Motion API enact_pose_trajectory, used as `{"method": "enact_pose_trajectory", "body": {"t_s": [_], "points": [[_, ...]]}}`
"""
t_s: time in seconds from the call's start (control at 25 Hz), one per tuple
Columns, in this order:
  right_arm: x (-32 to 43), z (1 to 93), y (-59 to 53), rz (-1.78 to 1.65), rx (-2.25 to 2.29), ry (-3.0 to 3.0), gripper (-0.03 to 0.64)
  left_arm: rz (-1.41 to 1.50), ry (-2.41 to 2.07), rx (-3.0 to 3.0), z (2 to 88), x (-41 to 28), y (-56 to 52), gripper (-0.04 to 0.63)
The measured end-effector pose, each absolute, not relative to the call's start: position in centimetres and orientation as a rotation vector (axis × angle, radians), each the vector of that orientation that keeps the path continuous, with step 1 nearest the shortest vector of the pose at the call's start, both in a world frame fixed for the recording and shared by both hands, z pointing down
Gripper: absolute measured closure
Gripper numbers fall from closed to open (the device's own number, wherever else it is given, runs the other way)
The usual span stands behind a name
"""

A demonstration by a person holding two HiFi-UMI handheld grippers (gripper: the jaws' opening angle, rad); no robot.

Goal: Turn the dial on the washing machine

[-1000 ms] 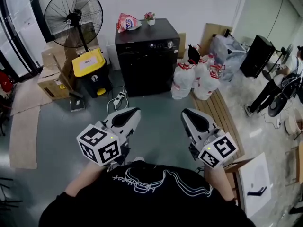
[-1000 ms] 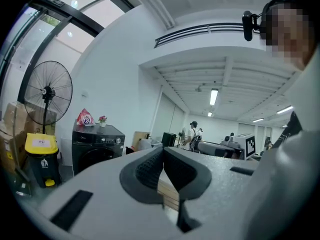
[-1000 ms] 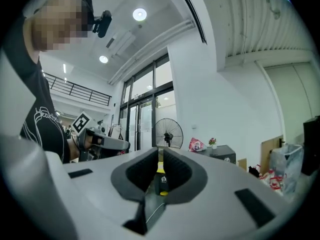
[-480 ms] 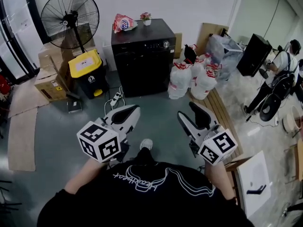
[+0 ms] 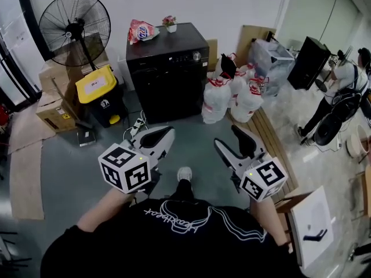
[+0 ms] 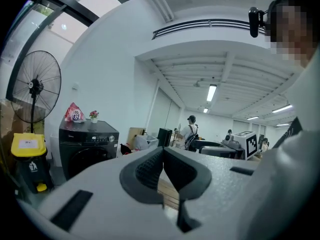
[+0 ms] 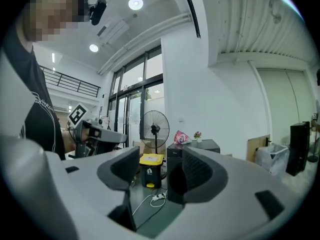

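Floor is grey, bearing washing machine, fan and yellow-lidded bin.

Head view looks steeply down over left gripper and right gripper; both gripper views look forward along their jaws, sharing the distant black boxy washing machine ahead.

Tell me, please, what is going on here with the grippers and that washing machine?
A person holds a gripper in each hand and faces the black washing machine from some way off. The left gripper is shut and empty. The right gripper has just been opening its jaws, with nothing between them. The dial on the machine's panel has not been touched yet; neither gripper is near it.
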State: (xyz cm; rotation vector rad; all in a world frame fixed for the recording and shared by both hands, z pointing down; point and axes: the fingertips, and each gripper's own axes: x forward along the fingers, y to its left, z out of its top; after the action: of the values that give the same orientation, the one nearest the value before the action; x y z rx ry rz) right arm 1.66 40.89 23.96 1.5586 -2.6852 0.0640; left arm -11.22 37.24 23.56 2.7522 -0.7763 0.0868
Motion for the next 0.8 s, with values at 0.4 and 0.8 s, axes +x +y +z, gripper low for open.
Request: {"method": "enact_pose_trajectory", "body": {"t_s": [0.4, 0.8], "points": [[7.8, 26.3, 27.3, 0.170, 1.626, -2.657, 0.348, 0.162, -0.725, 2.746, 25.7, -4.1, 22.4, 0.589], [12.3, 29.5, 11.7, 0.308, 1.647, -2.598, 0.339, 0.193, -0.754, 2.665, 29.1, 0.1, 5.8, 0.589]]}}
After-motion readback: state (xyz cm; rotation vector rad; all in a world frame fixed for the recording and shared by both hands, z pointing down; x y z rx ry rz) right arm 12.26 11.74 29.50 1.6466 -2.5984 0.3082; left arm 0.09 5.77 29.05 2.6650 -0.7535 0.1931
